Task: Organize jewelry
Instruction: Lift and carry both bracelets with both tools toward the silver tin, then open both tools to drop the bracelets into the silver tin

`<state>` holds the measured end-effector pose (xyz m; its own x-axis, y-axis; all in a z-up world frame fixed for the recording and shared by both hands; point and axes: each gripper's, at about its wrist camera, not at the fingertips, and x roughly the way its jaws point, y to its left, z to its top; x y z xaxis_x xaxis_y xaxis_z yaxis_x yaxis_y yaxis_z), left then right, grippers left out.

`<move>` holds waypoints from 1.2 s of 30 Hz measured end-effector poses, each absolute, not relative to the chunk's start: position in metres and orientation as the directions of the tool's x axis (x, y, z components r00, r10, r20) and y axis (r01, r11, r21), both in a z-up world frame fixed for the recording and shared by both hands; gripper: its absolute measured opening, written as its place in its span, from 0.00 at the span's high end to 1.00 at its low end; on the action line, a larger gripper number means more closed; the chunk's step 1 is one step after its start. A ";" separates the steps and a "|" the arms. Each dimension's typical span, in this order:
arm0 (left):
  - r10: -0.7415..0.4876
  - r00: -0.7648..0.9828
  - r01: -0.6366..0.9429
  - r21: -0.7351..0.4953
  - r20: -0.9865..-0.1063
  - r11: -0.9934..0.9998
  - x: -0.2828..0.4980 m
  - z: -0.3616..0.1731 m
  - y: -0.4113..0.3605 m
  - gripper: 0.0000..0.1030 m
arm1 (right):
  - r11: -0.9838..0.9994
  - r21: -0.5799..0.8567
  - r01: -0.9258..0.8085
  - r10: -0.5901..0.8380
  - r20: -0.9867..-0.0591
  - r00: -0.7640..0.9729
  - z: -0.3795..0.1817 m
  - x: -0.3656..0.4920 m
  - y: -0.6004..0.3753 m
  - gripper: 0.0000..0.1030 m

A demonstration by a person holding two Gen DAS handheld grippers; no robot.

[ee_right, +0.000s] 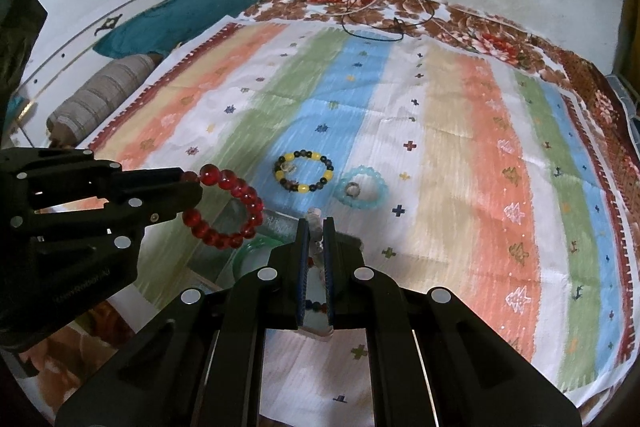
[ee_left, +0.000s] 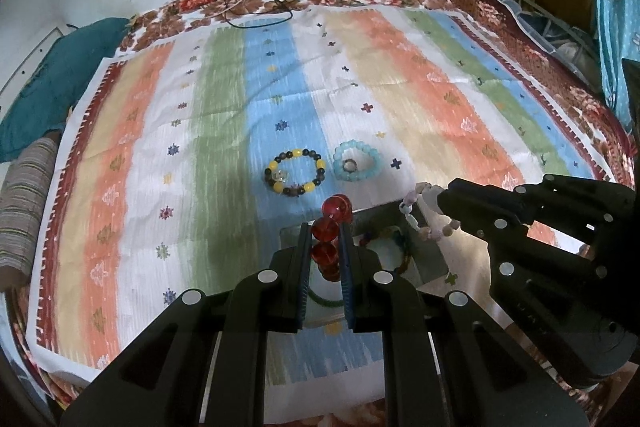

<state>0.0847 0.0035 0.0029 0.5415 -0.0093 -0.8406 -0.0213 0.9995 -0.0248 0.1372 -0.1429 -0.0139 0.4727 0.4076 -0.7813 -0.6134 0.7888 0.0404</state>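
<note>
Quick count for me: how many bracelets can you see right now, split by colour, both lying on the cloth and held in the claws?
Red beads, in left claw: 1
Pale pink and white beads, in right claw: 1
Yellow and dark beads, on cloth: 1
Light blue beads, on cloth: 1
Total: 4

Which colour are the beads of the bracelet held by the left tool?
Red bracelet, translucent; clearest in the right wrist view.

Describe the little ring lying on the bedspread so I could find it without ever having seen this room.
Start at the striped cloth spread over the bed and find two bead bracelets lying side by side near its middle. The ring sits inside the pale blue bracelet, the one to the right of the black and yellow bracelet. It is a small dark band, much smaller than any bracelet.
</note>
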 end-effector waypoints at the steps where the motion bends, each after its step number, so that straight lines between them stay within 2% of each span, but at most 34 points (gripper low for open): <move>1: -0.010 0.540 -0.021 -0.025 -0.841 0.999 0.084 0.003 0.003 0.87 | 0.787 0.040 -0.615 0.407 -0.783 0.471 -0.014 0.136 -0.143 0.92; 5: -0.005 0.526 -0.040 -0.030 -0.851 0.999 0.085 0.000 0.005 0.87 | 0.776 0.051 -0.629 0.412 -0.796 0.444 -0.020 0.136 -0.140 0.92; 7: 0.012 0.523 -0.065 -0.025 -0.853 0.998 0.087 0.000 0.010 0.77 | 0.785 0.043 -0.618 0.394 -0.804 0.445 -0.022 0.139 -0.140 0.92; 8: 0.017 0.521 -0.078 -0.027 -0.853 0.997 0.087 0.000 0.013 0.75 | 0.787 0.041 -0.616 0.391 -0.804 0.447 -0.022 0.139 -0.141 0.87; 9: 0.021 0.520 -0.087 -0.028 -0.854 0.996 0.088 0.000 0.015 0.74 | 0.792 0.039 -0.609 0.385 -0.806 0.450 -0.023 0.141 -0.142 0.73; 10: 0.027 0.520 -0.099 -0.029 -0.854 0.995 0.089 0.000 0.019 0.72 | 0.797 0.037 -0.603 0.381 -0.806 0.454 -0.023 0.143 -0.143 0.65; 11: 0.030 0.519 -0.112 -0.033 -0.854 0.993 0.090 0.000 0.022 0.69 | 0.801 0.031 -0.598 0.376 -0.804 0.461 -0.023 0.143 -0.144 0.61; 12: 0.031 0.518 -0.119 -0.036 -0.855 0.992 0.091 0.000 0.023 0.65 | 0.804 0.022 -0.594 0.367 -0.804 0.467 -0.023 0.145 -0.145 0.61; 14: 0.025 0.512 -0.133 -0.050 -0.859 0.990 0.093 -0.001 0.028 0.65 | 0.811 0.020 -0.585 0.358 -0.808 0.468 -0.024 0.150 -0.147 0.61; 16: 0.022 0.506 -0.138 -0.056 -0.862 0.989 0.096 -0.002 0.031 0.59 | 0.818 0.027 -0.575 0.353 -0.812 0.465 -0.026 0.155 -0.149 0.61; 22: 0.032 0.497 -0.153 -0.051 -0.867 0.987 0.106 -0.005 0.036 0.49 | 0.838 0.036 -0.544 0.336 -0.820 0.463 -0.029 0.171 -0.151 0.54; 27: 0.039 0.482 -0.174 -0.053 -0.875 0.983 0.119 -0.010 0.043 0.45 | 0.844 0.035 -0.535 0.330 -0.821 0.466 -0.029 0.180 -0.150 0.44; 32: 0.062 0.468 -0.189 -0.032 -0.881 0.982 0.132 -0.013 0.051 0.42 | 0.848 0.028 -0.529 0.318 -0.826 0.465 -0.032 0.187 -0.150 0.41; 34: 0.064 0.473 -0.189 -0.030 -0.879 0.982 0.135 -0.013 0.053 0.37 | 0.846 0.020 -0.533 0.314 -0.827 0.466 -0.032 0.190 -0.147 0.41; 36: 0.075 0.475 -0.191 -0.019 -0.877 0.981 0.138 -0.013 0.055 0.36 | 0.846 0.016 -0.532 0.311 -0.826 0.469 -0.032 0.194 -0.145 0.37</move>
<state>0.1377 0.0551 -0.0131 0.4750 0.0754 -0.8767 -0.1915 0.9813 -0.0194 0.1942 -0.1454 -0.0320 0.4695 0.3113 -0.8262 -0.5324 0.8464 0.0164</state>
